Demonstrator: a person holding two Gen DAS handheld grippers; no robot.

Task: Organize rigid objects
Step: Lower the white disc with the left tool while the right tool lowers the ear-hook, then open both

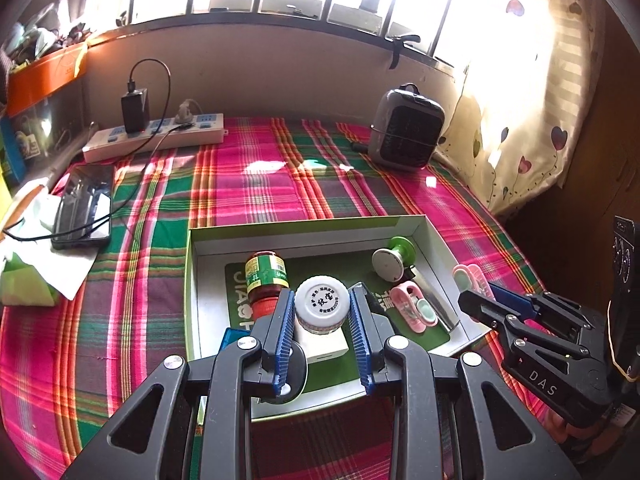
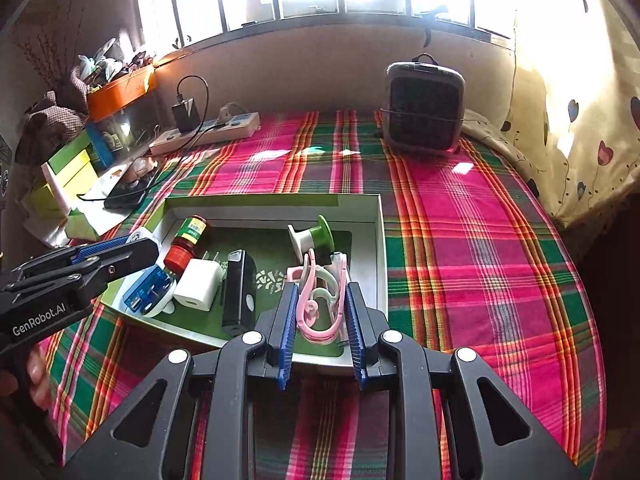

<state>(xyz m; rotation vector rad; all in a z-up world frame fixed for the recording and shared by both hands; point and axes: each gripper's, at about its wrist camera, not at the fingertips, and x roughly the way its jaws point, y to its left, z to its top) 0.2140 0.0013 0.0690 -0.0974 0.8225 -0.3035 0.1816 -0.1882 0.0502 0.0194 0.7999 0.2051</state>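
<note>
While my left gripper [image 1: 322,312] is clenching a white-capped jar [image 1: 322,304] and my right gripper [image 2: 322,320] is straddling pink clips [image 2: 320,304], unclenched, the jar is risking slipping onto the box [image 1: 304,232].

The tabletop [image 2: 460,240] wears a woven plaid cloth with a slight sheen; the box [image 1: 304,227] looks like matt cardboard. The fingers [image 1: 283,320] carry ribbed blue rubbery pads; the phone [image 1: 84,204] is glossy glass.

The right gripper [image 2: 320,308] brackets a pink clip [image 2: 316,300] at the box's [image 2: 382,240] near right corner — contact unclear; jar [image 2: 187,243], white charger [image 2: 199,285] and black block [image 2: 239,290] lie leftward — the left gripper [image 2: 116,254] reaches over the left rim
</note>
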